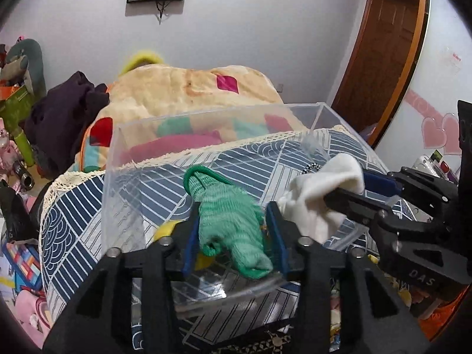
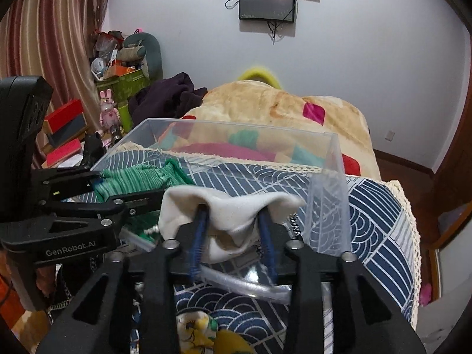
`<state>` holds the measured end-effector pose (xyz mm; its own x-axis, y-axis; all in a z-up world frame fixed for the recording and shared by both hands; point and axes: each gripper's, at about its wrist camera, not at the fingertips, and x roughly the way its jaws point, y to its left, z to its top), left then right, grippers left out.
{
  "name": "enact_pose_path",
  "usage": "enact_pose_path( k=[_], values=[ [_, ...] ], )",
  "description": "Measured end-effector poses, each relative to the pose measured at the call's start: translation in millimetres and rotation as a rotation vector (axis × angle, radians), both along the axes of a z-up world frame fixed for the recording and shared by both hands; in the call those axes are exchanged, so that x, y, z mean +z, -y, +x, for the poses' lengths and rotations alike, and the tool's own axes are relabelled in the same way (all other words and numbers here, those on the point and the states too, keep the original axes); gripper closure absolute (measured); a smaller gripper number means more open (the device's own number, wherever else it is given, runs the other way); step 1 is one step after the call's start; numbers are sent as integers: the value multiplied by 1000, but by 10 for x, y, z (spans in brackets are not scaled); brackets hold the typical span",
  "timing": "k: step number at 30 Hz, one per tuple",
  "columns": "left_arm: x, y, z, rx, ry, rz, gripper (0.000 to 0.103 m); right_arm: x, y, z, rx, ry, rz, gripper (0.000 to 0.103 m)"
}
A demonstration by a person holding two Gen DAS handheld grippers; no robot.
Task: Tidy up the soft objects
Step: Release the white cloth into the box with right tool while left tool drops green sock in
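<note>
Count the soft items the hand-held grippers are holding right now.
2: a green sock in the left hand-held gripper, and a white sock in the right hand-held gripper. Both over the clear bin.

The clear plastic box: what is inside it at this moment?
The clear plastic box shows only the blue patterned cloth through its floor. A green sock in the left gripper and a white sock in the right gripper hide the near part.

A lived-in home bedroom: a bed (image 2: 380, 206) with a patterned quilt and fleece blanket (image 2: 265, 103), striped curtains (image 2: 53, 44) on the left, a wooden door (image 1: 383, 44) on the right, plush toys (image 2: 107, 109) heaped far left.
</note>
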<state>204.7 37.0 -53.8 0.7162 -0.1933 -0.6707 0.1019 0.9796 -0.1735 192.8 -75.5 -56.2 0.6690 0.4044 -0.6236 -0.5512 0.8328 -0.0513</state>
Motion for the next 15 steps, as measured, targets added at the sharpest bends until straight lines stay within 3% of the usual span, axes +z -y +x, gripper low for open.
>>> enact_pose_path(
  k=[1, 3, 11, 15],
  values=[
    [12, -3, -18, -2, 5, -4, 45, 20, 21, -30, -2, 11, 0, 61],
    [62, -7, -85, -3, 24, -6, 40, 52, 58, -65, -1, 23, 3, 57],
    [354, 31, -434, -3, 120, 45, 32, 332, 250, -267, -2, 110, 59, 35],
    [497, 67, -689, 12, 191, 93, 16, 490, 334, -400, 9, 152, 95, 31]
  ],
)
